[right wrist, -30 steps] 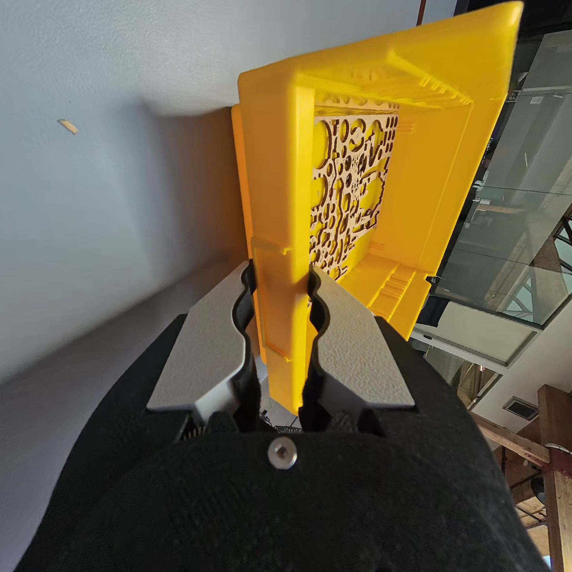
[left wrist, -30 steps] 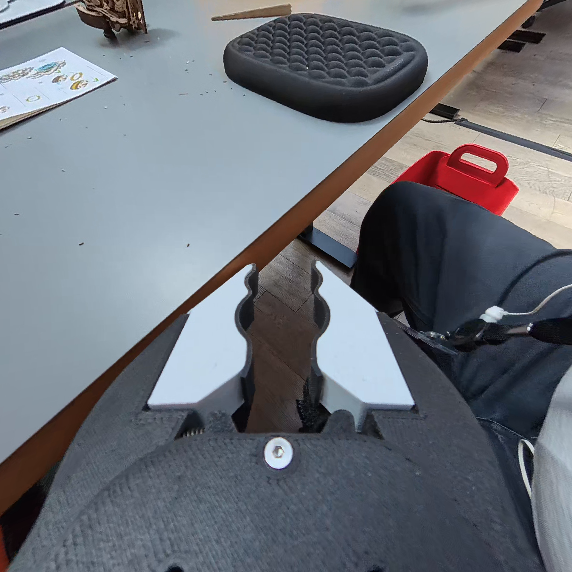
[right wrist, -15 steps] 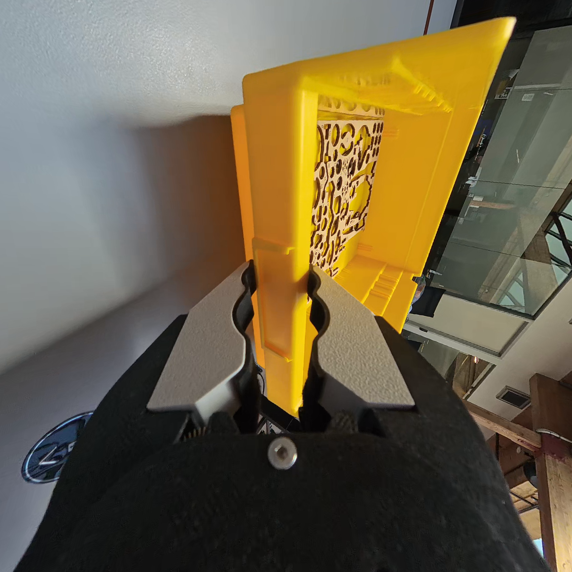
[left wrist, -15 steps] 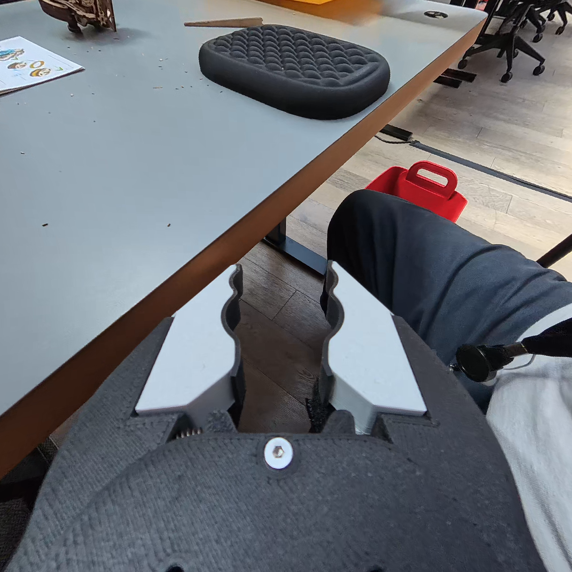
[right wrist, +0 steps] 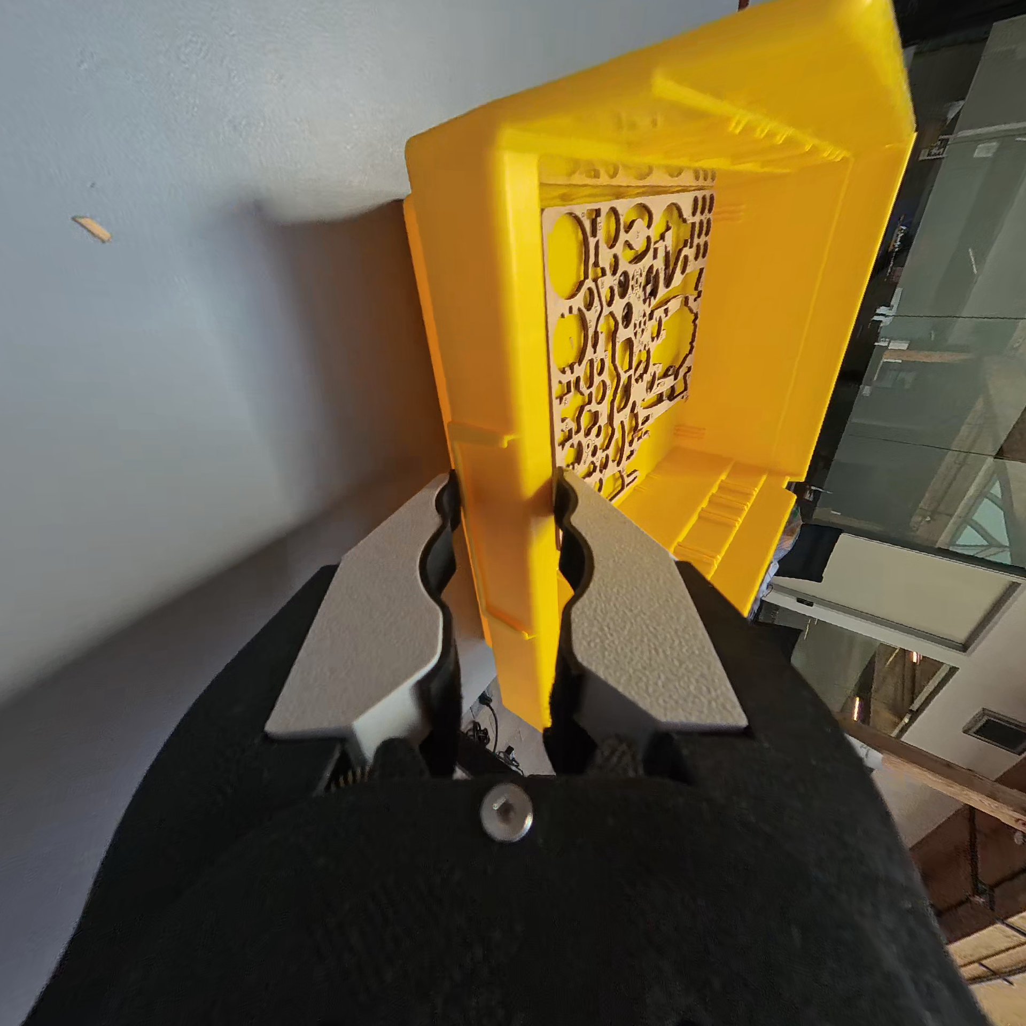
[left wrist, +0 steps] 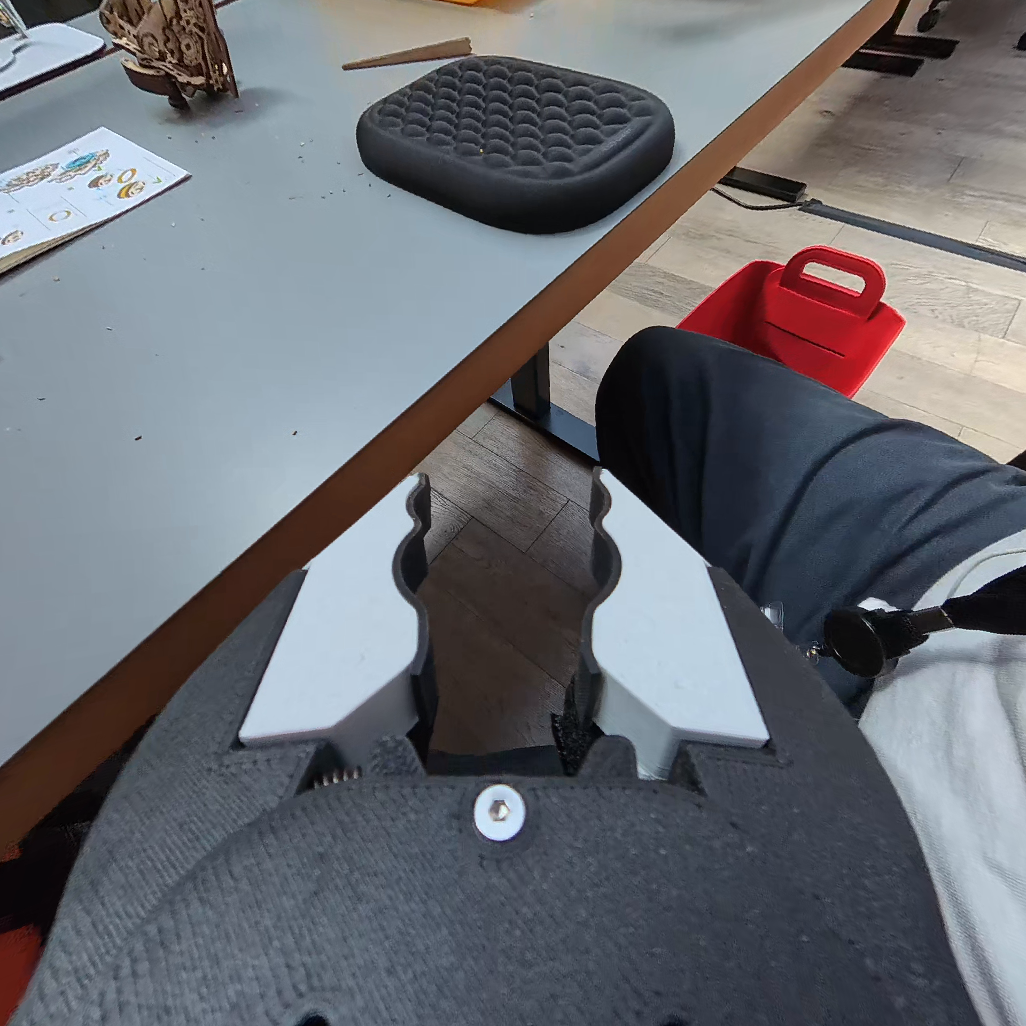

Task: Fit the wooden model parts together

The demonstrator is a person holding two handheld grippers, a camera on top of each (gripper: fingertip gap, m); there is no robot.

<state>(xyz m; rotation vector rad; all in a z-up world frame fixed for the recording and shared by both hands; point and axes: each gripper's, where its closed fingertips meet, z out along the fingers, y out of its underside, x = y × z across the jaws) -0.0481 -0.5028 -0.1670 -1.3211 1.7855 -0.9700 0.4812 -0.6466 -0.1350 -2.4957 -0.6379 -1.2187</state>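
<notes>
While the left wrist view looks along the grey counter (left wrist: pixel 233 333) and past its edge to the wooden floor, the right wrist view shows only a yellow bin (right wrist: pixel 766 344) seen against the same grey surface. From the left come a black dimpled cushion (left wrist: pixel 516 139) near the counter's edge, a printed leaflet (left wrist: pixel 72 194) at the left border, a partly built wooden model (left wrist: pixel 172 50) at the far left corner, a tapered wooden strip (left wrist: pixel 411 54) just beyond the cushion, a red tote (left wrist: pixel 799 327) on the floor and a person's dark-trousered knee (left wrist: pixel 777 472). None of these appears in the other view.

The left gripper (left wrist: pixel 508 483) hangs off the counter over the floor, its jaws well apart with nothing between them. The right gripper (right wrist: pixel 505 480) is clamped on one side wall of the yellow bin, the wall rim running between its jaws. A laser-cut wooden parts sheet (right wrist: pixel 627 333) lies flat against the bin's bottom, just ahead and right of the gripper tips, its long axis pointing away from the gripper along the gripped wall. A small wooden chip (right wrist: pixel 91 229) lies apart on the counter at left
</notes>
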